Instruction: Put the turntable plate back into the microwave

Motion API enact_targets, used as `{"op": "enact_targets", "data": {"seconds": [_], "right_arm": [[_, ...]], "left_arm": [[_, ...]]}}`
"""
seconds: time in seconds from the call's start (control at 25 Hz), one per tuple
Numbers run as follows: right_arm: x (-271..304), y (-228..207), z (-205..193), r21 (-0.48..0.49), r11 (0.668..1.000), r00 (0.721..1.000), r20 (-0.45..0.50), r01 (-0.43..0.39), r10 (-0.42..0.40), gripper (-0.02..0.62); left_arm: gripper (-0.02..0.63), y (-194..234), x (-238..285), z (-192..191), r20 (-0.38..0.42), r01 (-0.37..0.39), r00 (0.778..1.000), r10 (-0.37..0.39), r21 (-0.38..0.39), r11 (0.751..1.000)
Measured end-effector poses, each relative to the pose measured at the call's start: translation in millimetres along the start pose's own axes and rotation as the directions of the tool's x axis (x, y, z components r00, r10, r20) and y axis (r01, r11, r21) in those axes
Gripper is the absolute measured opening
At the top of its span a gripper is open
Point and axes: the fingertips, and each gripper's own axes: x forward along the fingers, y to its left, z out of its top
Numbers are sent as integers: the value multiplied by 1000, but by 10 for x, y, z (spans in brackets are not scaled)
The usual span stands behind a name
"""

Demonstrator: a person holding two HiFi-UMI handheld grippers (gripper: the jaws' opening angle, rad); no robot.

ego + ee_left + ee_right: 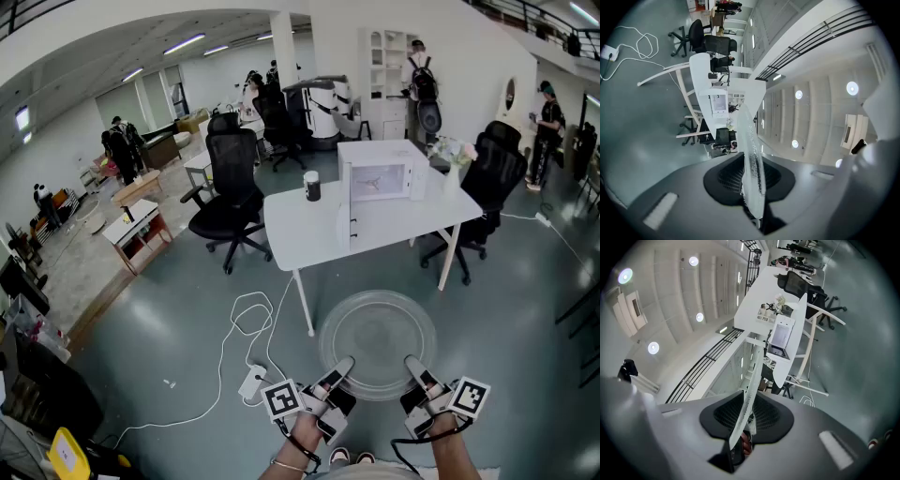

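Observation:
A round clear glass turntable plate (378, 341) is held flat in front of me, above the grey floor. My left gripper (342, 367) is shut on its near left rim, my right gripper (413, 365) on its near right rim. In the left gripper view the plate (752, 159) runs edge-on between the jaws. The right gripper view shows the plate (746, 404) edge-on in the same way. Farther ahead, the white microwave (380, 173) stands on a white table (300, 230), and its door (345, 228) hangs open.
A black cup (312, 186) stands on the table left of the microwave. Black office chairs (230, 197) sit left and right of the table. A white cable with a power strip (252, 382) lies on the floor to my left. People stand far back.

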Motion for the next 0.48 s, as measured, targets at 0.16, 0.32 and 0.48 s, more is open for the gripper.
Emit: {"op": "enact_targets", "data": {"seconds": [0.16, 0.32, 0.48], "right_arm": [[34, -50, 35, -7, 1000, 1000, -4, 12, -12, 71], [91, -53, 38, -7, 1000, 1000, -4, 6, -6, 71], [168, -67, 86, -19, 1000, 1000, -5, 1, -2, 74]], "left_arm": [[35, 29, 40, 40, -1, 3, 1000, -3, 0, 1000], [35, 38, 66, 95, -7, 12, 1000, -12, -1, 1000], [35, 48, 126, 169, -12, 15, 1000, -15, -2, 1000]]}}
